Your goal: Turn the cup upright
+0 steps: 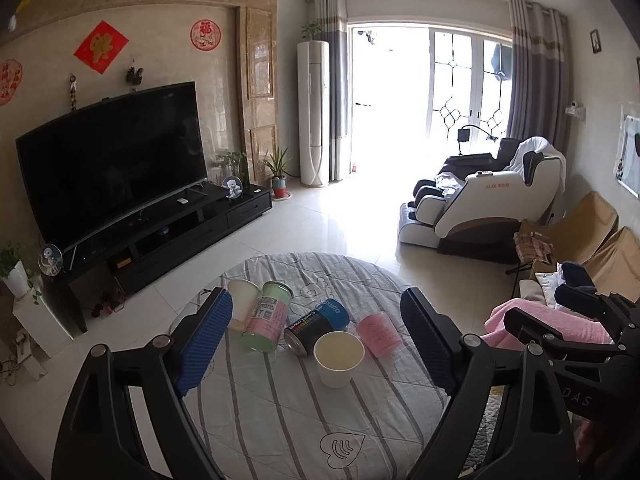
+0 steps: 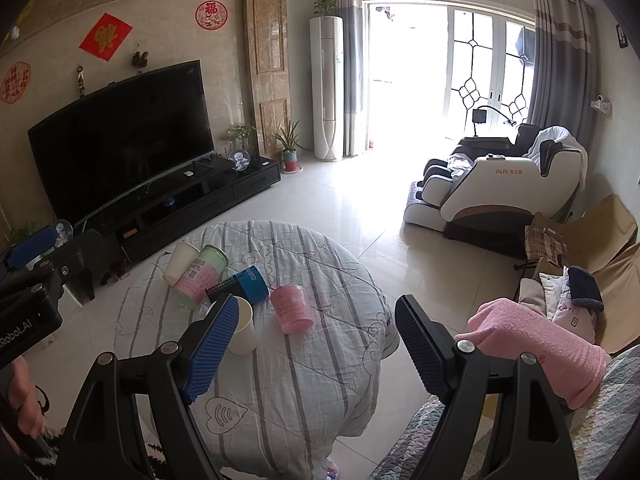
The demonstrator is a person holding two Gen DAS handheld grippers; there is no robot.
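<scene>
**Light cups in a tight cluster, both grippers spread wide and empty**

Five cups grouped near the middle of the round table (image 1: 280,420), on a striped quilted cover. Standing upright already: a white paper cup (image 1: 339,358) at the near side. Lying on their sides: a pink cup (image 1: 378,333) to the right, a dark can-shaped cup with a blue band (image 1: 318,326), a pink-and-green cup (image 1: 267,316), and another white cup (image 1: 242,298) at the far left.

Left gripper (image 1: 316,344) hovering short of the cluster, jaws wide, nothing between them. Right gripper (image 2: 312,350) likewise wide and empty, off toward the table's right edge.

Probably light, thin-walled stuff, easy to dent or squirt out under a hard squeeze; gentle pinch across the body near the middle likely safest. Pink cup the easiest pick: apart from the others, open cloth around it. Dark cup touching the pink-and-green one, which rests against the far white cup, so likely to roll if nudged. Soft cover may wobble a set-down cup. Table edge near on the right, floor below.
</scene>
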